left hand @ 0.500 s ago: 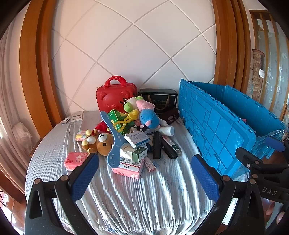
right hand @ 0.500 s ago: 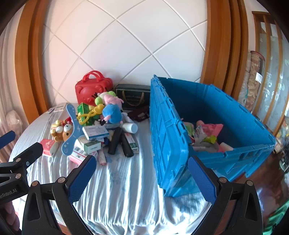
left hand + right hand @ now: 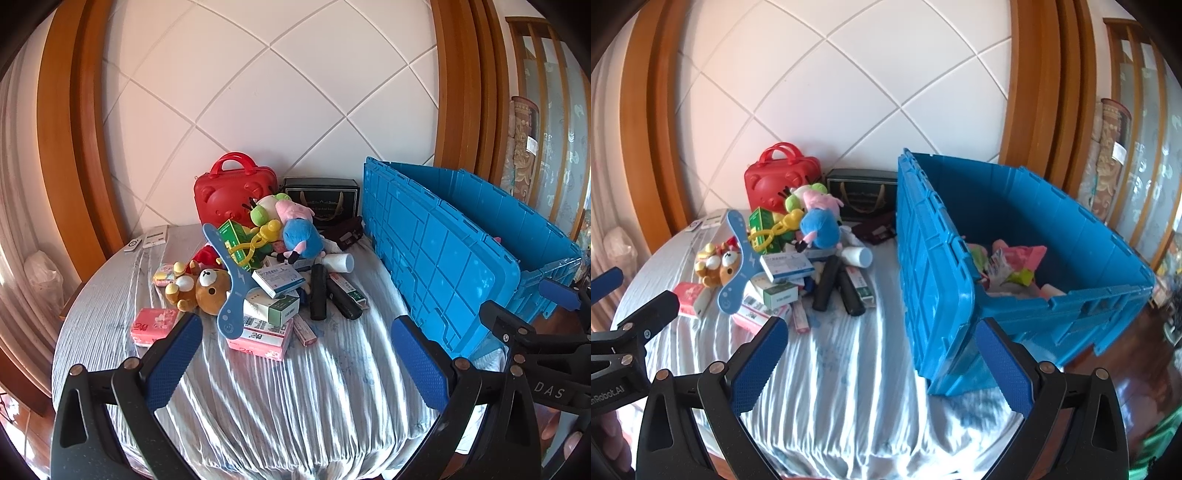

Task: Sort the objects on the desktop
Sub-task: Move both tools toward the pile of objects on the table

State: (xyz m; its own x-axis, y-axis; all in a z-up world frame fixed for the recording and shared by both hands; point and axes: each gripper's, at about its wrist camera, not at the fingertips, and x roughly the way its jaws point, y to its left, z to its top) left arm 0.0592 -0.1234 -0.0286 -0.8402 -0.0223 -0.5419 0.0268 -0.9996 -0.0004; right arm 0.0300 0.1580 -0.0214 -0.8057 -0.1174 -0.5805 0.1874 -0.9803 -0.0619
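Here both grippers hang over the near edge of the worktop (image 3: 332,406) with jaws spread wide and nothing between them. The pile of small objects (image 3: 258,280) lies ahead of the left gripper (image 3: 295,363), at the frame centre; for the right gripper (image 3: 881,363) it sits upper left, with the blue crate (image 3: 1052,306) straight ahead. So the left one seems nearer to the pile.

Crate (image 3: 443,258) contents: hidden behind its near wall in the left wrist view.
Box labels (image 3: 275,277): print too small to read.
Pile's lower boxes (image 3: 753,317): partly covered by the paddle (image 3: 738,258).
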